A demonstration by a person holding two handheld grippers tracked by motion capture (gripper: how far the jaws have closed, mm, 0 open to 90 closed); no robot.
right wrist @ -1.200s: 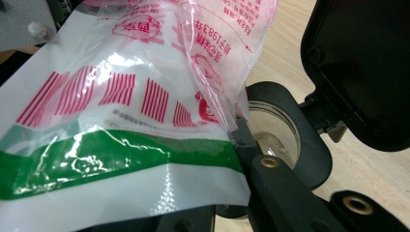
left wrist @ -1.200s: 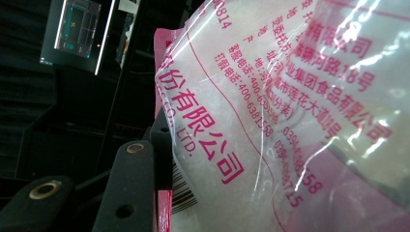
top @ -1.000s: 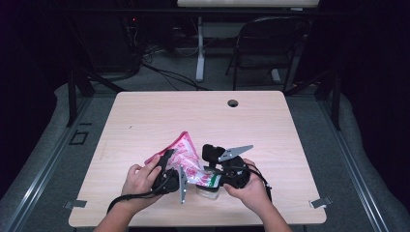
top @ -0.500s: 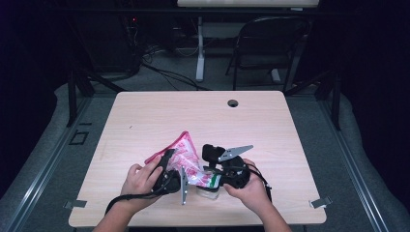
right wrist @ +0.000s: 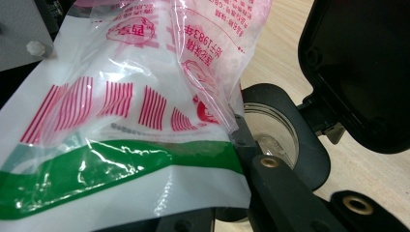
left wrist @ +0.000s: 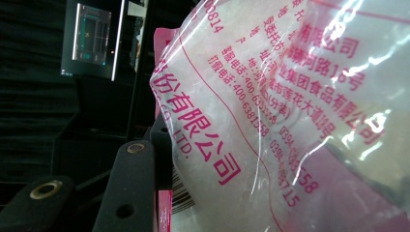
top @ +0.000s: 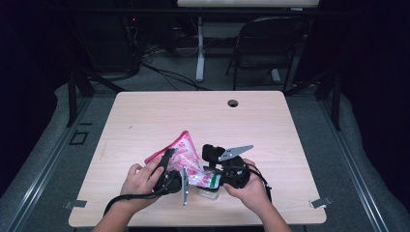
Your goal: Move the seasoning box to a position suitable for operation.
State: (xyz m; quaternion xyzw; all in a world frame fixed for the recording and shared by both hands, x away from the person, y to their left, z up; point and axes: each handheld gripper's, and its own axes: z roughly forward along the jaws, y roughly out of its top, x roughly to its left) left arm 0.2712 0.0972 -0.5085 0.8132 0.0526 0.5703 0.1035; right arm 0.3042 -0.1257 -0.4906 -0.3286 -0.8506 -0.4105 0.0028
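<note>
A pink-and-white printed plastic bag (top: 183, 155) stands tilted near the table's front edge. My left gripper (top: 168, 164) is shut on it, and in the left gripper view the bag (left wrist: 270, 121) covers everything but one black finger (left wrist: 126, 193). Its lower end, with a green band (right wrist: 121, 96), hangs over a clear jar (top: 209, 192) with a black rim (right wrist: 275, 130). The jar's black flip lid (top: 211, 151) stands open (right wrist: 358, 72). My right gripper (top: 215, 186) is shut on the jar, one finger (right wrist: 285, 193) lying against its rim. The other finger is hidden under the bag.
The light wooden table (top: 145, 116) has a round cable hole (top: 233, 103) near its far edge. A dark chair (top: 266, 43) and cables stand on the floor beyond it. Both hands are close to the front edge.
</note>
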